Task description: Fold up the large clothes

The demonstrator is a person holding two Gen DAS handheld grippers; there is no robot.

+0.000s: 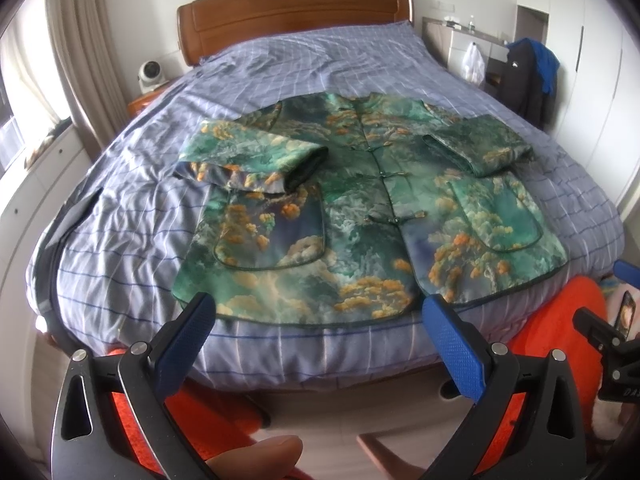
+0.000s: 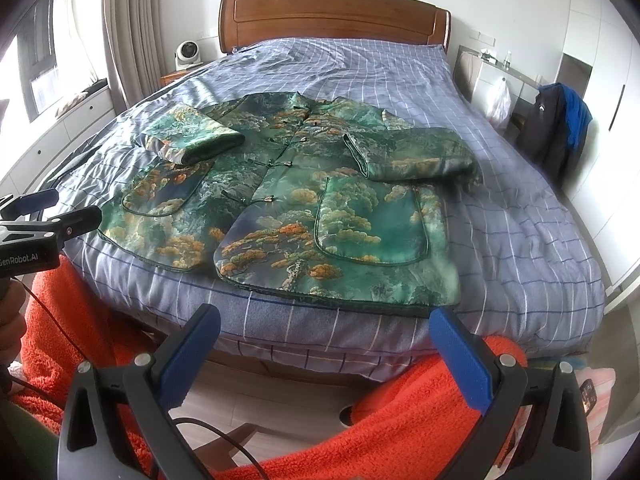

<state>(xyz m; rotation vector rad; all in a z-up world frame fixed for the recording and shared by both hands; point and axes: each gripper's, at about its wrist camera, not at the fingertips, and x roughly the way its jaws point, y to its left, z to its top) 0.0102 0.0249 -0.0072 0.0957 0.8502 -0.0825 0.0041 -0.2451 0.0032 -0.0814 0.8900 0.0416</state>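
Left wrist shows your left gripper (image 1: 320, 312) and right gripper (image 2: 326, 326) wide, empty; jacket (image 1: 360, 208) sleeves folded; next, grip the hem at the bed's (image 1: 120, 208) foot edge.

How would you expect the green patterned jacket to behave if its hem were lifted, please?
The jacket would probably drape limply, though its puffy folded sleeves suggest padding and some bulk. Its sheen hints it may slide on the quilt.

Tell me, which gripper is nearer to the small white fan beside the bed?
Left, likely. The left gripper sits toward the bed's left side, where the fan stands; the right gripper is further right.
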